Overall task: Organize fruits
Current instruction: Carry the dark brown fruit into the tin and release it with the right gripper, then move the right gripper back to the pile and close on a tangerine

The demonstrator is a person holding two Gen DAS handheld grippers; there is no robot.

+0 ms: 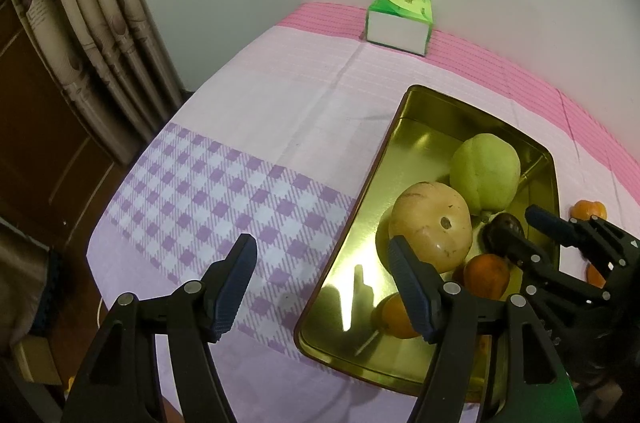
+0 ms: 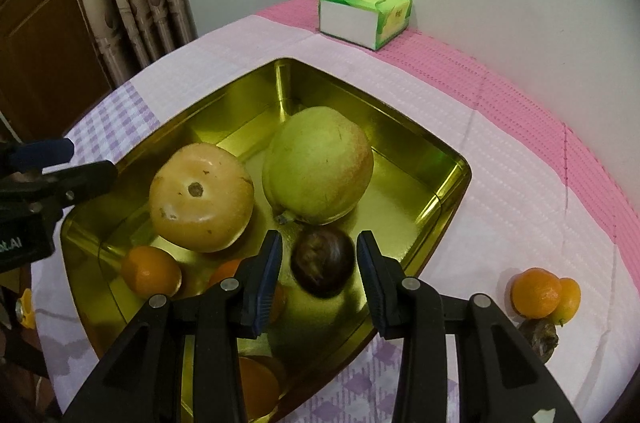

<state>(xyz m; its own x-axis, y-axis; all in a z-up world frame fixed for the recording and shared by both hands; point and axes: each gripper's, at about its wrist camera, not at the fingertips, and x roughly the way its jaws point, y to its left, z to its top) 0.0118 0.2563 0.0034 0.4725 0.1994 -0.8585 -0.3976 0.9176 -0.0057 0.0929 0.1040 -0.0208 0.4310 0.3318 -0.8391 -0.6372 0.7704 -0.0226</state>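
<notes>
Right claw (image 2: pixel 320 235) is closed narrowly about a dark fruit (image 2: pixel 322 265), one pad on each side, low over the near right part of the gold tray (image 2: pixel 400 111). Just beyond it lie a large green fruit (image 2: pixel 318 165) and, to the left, a tan round fruit (image 2: pixel 202 197); small oranges (image 2: pixel 151 271) sit along the near left wall. The far corner of the tray floor is bare. Left claw (image 1: pixel 322 241) stands about half open and holds nothing, over the tray's left rim. On the counter (image 1: pixel 240 103), two loose oranges (image 2: pixel 536 291) lie right of the tray, and a tissue box (image 1: pixel 400 23) sits at the far edge.
</notes>
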